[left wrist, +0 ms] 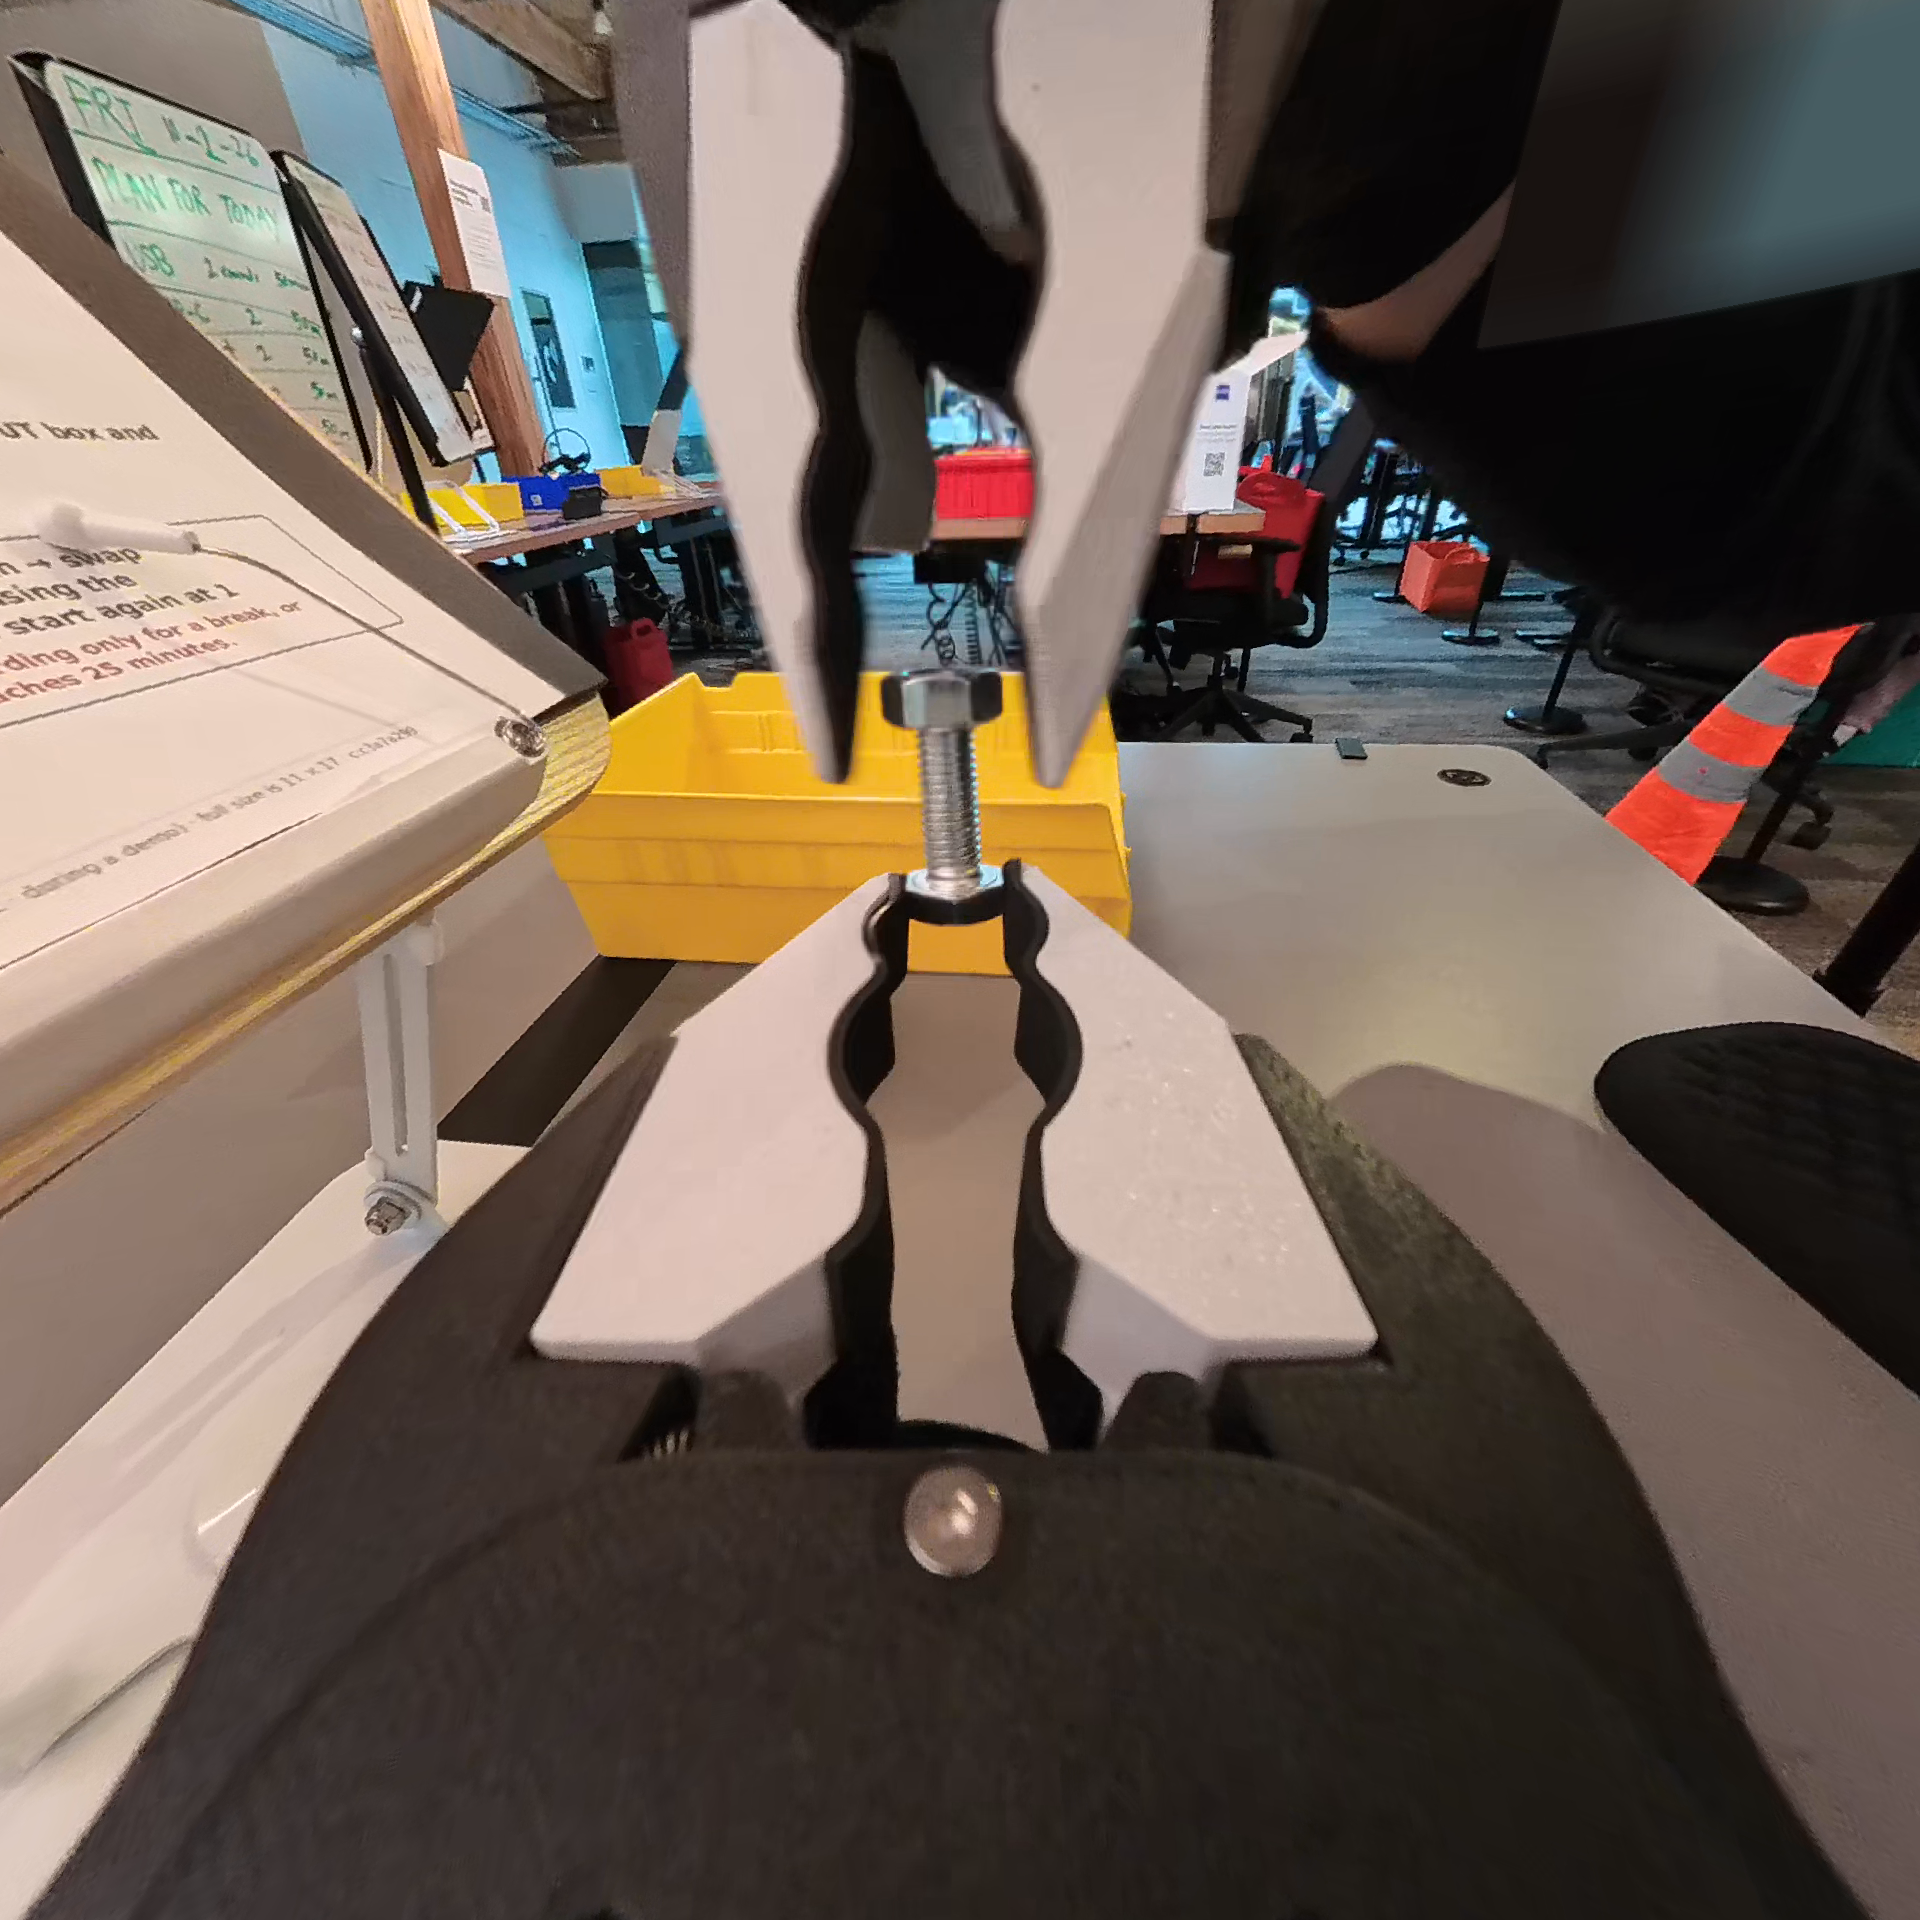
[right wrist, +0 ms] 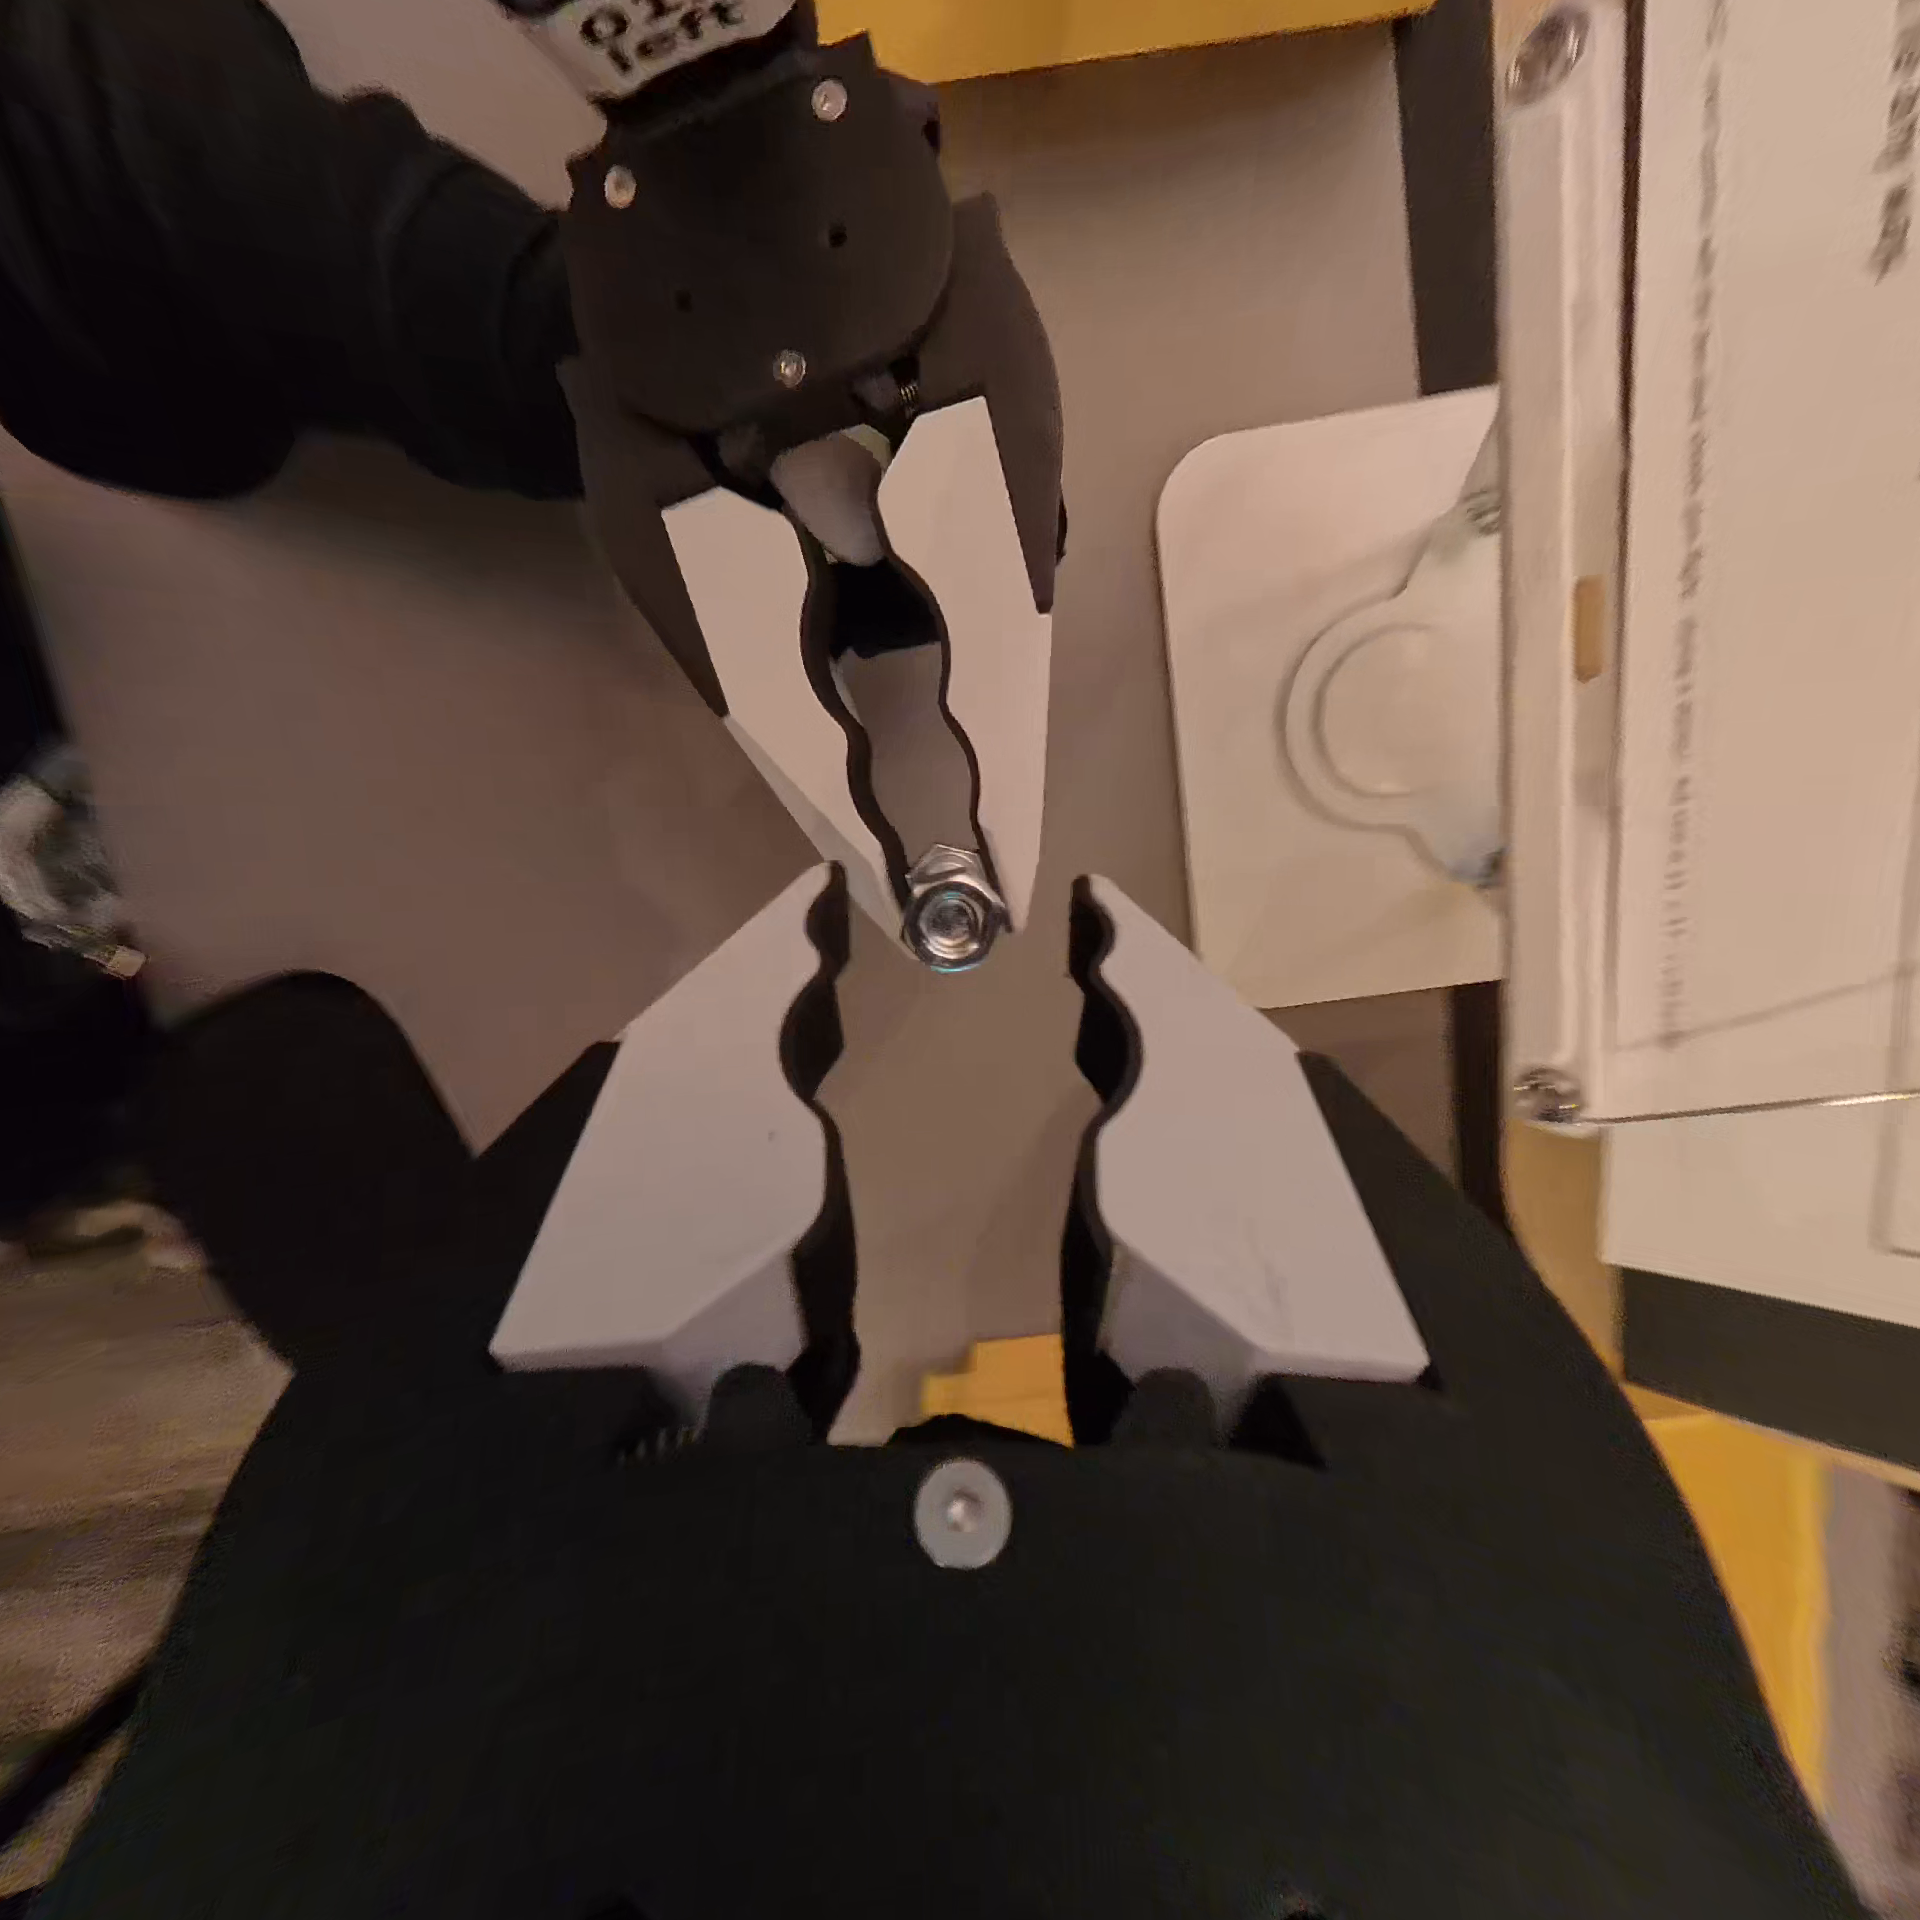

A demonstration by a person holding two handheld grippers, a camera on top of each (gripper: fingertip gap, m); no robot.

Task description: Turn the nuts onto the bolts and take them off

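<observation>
A silver bolt (left wrist: pixel 951 805) stands upright, held by its lower hex end in my left gripper (left wrist: pixel 951 883), which is shut on it. A hex nut (left wrist: pixel 940 698) sits at the bolt's top end. My right gripper (left wrist: pixel 940 774) comes down from above with its jaws open, one fingertip on either side of the bolt just below the nut, not touching it. In the right wrist view I look down the bolt's axis: the nut (right wrist: pixel 951 923) lies between my open right fingers (right wrist: pixel 727 1091), and the left gripper (right wrist: pixel 951 904) holds the bolt from the far side.
A yellow bin (left wrist: pixel 727 831) stands just behind the bolt on the grey table (left wrist: pixel 1351 935). A tilted board with a printed sheet (left wrist: pixel 208 675) on a white stand (right wrist: pixel 1330 727) rises at my left. An orange cone (left wrist: pixel 1745 748) stands beyond the table's right edge. Less than 4 cm separates the two grippers' tips.
</observation>
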